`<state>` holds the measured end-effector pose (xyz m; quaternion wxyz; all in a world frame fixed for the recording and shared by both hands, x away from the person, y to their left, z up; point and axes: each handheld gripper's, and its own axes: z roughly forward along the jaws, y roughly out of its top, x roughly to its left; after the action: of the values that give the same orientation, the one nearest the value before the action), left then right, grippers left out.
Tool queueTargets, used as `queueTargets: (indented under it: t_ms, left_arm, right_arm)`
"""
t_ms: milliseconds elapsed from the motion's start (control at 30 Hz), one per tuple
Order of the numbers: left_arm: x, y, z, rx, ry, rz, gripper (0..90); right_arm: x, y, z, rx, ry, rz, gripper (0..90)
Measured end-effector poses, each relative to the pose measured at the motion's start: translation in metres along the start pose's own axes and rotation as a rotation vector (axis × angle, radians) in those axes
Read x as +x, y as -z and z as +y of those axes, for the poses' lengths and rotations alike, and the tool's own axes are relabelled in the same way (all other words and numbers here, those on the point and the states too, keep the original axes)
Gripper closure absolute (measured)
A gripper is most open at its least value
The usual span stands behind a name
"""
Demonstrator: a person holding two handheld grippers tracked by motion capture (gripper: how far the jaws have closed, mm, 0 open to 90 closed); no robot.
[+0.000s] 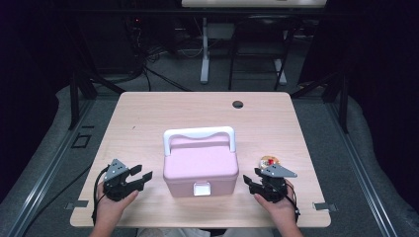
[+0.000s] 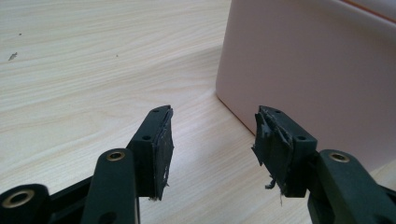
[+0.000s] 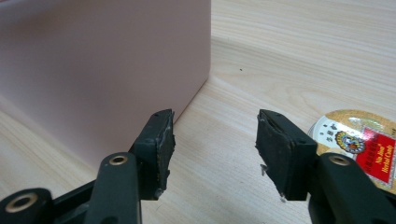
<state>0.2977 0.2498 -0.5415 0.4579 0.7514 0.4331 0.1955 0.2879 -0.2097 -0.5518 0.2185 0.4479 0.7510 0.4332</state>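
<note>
A: Where does the pink box (image 1: pixel 200 170) sit?

B: Near the front middle of the desk (image 1: pixel 148 113), lid shut, white handle (image 1: pixel 199 134) lying across the back of the lid, a small white latch (image 1: pixel 201 188) on the front wall. It stands between the two grippers, touched by neither.

A: And the fingers?

B: The left gripper (image 1: pixel 142 176) rests on the desk just left of the box, its fingers (image 2: pixel 156 151) spread with bare wood between them; in the left gripper view the pink wall rises close beyond the right-hand finger. The right gripper (image 1: pixel 251 181) is just right of the box, fingers (image 3: pixel 159 149) also spread, holding nothing.

A: Anything else close by?

B: A round candy tin (image 3: pixel 362 144) with a red and gold label lies on the desk just beside the right gripper, on the side away from the box.

A: The surface and the room?

B: Pale wood grain, with a round cable hole (image 1: pixel 237 104) near the far edge. Beyond it are grey floor, dark curtains and the white legs of another table (image 1: pixel 204 54).
</note>
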Motion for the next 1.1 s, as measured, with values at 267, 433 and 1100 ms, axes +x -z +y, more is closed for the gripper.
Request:
queueTargets:
  t_ms: [267, 433, 1100]
  left_arm:
    - [0.000, -0.001, -0.001, 0.016, 0.009, -0.005, 49.6]
    - [-0.001, 0.003, 0.000, 0.015, 0.016, -0.011, 50.2]
    - [-0.008, 0.007, 0.010, 0.033, 0.044, -0.065, 52.6]
  right_arm:
    - [-0.001, -0.001, 0.001, 0.011, -0.021, 0.009, 43.8]
    - [0.000, 0.002, 0.002, -0.004, -0.011, 0.007, 44.4]
    - [0.006, 0.011, 0.012, -0.031, 0.003, 0.109, 48.8]
